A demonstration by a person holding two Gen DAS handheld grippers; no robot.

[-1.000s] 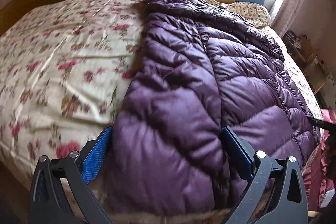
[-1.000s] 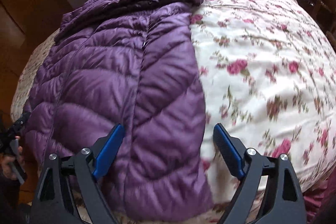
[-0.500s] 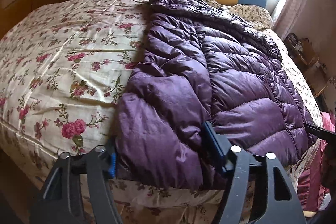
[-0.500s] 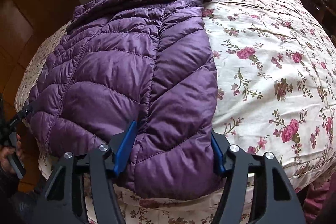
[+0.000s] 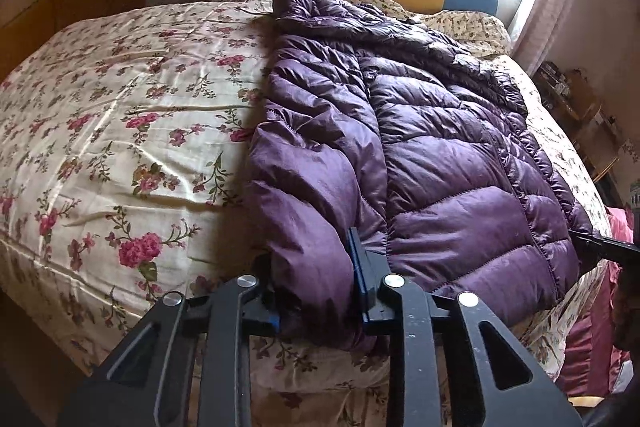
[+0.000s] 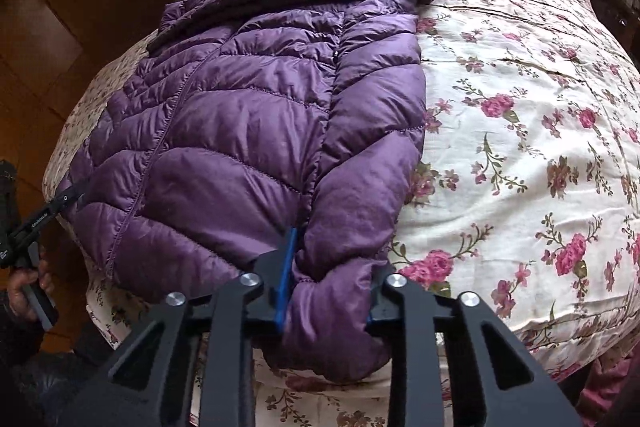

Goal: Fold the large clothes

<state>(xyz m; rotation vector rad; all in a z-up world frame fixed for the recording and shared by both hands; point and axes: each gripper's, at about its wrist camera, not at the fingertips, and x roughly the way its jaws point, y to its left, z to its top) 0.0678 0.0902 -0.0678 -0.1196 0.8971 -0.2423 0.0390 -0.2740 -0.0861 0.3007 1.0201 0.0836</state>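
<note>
- The right gripper (image 6: 326, 283) has just been closing its jaws and now pinches the near sleeve end of a purple puffer jacket (image 6: 248, 115).
- The jacket lies flat on a floral bedspread (image 6: 520, 131).
- At the left edge, a hand (image 6: 28, 291) holds the left gripper (image 6: 70, 195) at the jacket's hem.

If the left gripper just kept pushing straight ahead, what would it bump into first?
Nothing new: the left gripper is already clamped on the purple puffer jacket, so it would probably press deeper into that padding and the floral quilt beneath.
</note>
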